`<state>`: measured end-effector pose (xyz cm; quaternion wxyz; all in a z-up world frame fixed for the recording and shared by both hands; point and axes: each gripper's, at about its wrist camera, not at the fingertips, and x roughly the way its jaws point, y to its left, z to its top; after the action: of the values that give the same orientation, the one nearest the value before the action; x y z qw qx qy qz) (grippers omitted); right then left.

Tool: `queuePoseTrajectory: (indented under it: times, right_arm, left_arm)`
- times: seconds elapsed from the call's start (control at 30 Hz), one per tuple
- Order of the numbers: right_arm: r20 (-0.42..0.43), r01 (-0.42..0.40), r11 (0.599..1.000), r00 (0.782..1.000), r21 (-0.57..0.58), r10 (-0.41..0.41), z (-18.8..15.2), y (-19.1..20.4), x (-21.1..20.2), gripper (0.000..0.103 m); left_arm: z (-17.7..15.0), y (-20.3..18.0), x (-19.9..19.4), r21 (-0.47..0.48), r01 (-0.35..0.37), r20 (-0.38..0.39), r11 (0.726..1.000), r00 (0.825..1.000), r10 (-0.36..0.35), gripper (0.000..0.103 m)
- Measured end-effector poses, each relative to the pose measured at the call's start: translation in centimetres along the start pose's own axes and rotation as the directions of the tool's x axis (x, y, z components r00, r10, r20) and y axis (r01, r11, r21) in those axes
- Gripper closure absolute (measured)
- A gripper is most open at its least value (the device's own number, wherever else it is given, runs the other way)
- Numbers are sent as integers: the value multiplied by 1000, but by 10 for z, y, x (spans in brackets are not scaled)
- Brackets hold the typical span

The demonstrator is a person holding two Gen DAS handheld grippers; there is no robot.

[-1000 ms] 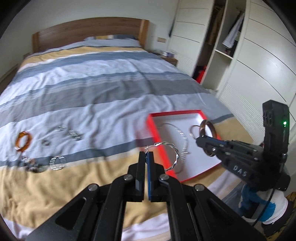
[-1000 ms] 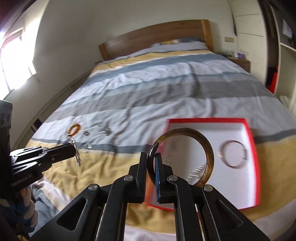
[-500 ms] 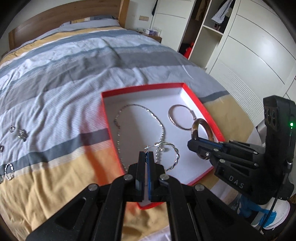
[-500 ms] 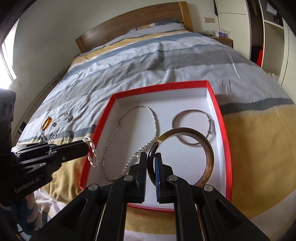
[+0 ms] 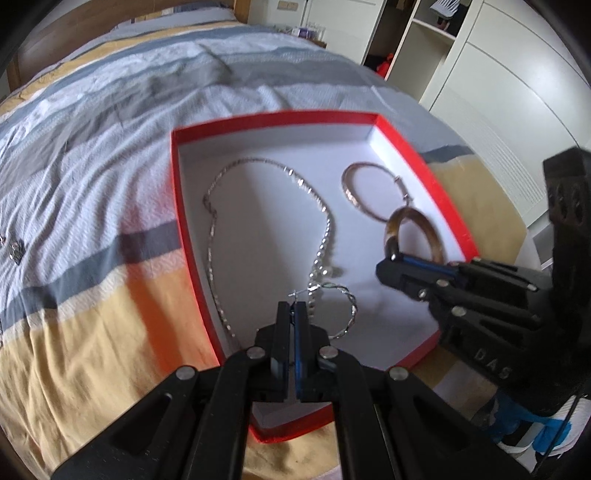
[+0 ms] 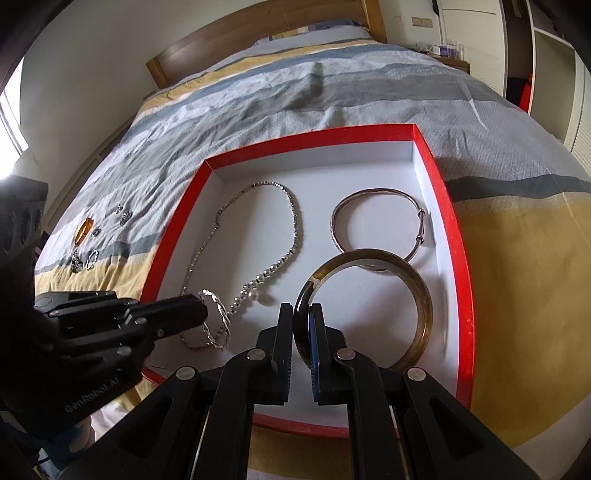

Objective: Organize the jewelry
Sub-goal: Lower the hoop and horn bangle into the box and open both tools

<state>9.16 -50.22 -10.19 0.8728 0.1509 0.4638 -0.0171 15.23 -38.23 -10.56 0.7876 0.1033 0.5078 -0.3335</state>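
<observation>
A red box [image 5: 413,147] [image 6: 456,236] with a white inside lies on the striped bed. In it lie a silver chain necklace [image 5: 212,221] [image 6: 295,218] and a thin silver bangle [image 5: 364,212] [image 6: 384,192]. My left gripper [image 5: 293,308] [image 6: 201,314] is shut on a twisted silver bracelet [image 5: 349,314] [image 6: 218,321] and holds it low over the box's near left part. My right gripper [image 6: 302,314] [image 5: 391,260] is shut on a brown bangle [image 6: 417,291] [image 5: 424,232] over the box's near right part.
Several small pieces of jewelry lie on the bedspread left of the box, among them an amber ring [image 6: 83,230] and silver pieces [image 6: 123,216] [image 5: 14,253]. White wardrobes [image 5: 498,92] stand to the right. A wooden headboard [image 6: 258,33] is at the far end.
Both grippers have come closer to the box and lower over it, each still holding its piece. The box now fills most of both views.
</observation>
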Motion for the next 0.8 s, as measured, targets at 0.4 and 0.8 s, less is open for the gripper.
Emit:
queuePoseTrajectory:
  times: [0.4,0.8]
  right_arm:
    - [-24,-3,1000,1000,22,3,-2,-7,6,94]
    - [-7,19,999,1000,40,-18,-2,-4,-11,87]
  left_arm:
    - [-1,1,8,-26,10,-23,1000,1000,-10,100]
    - [0,4,-15,-40,24,-2,999,1000,-24,96]
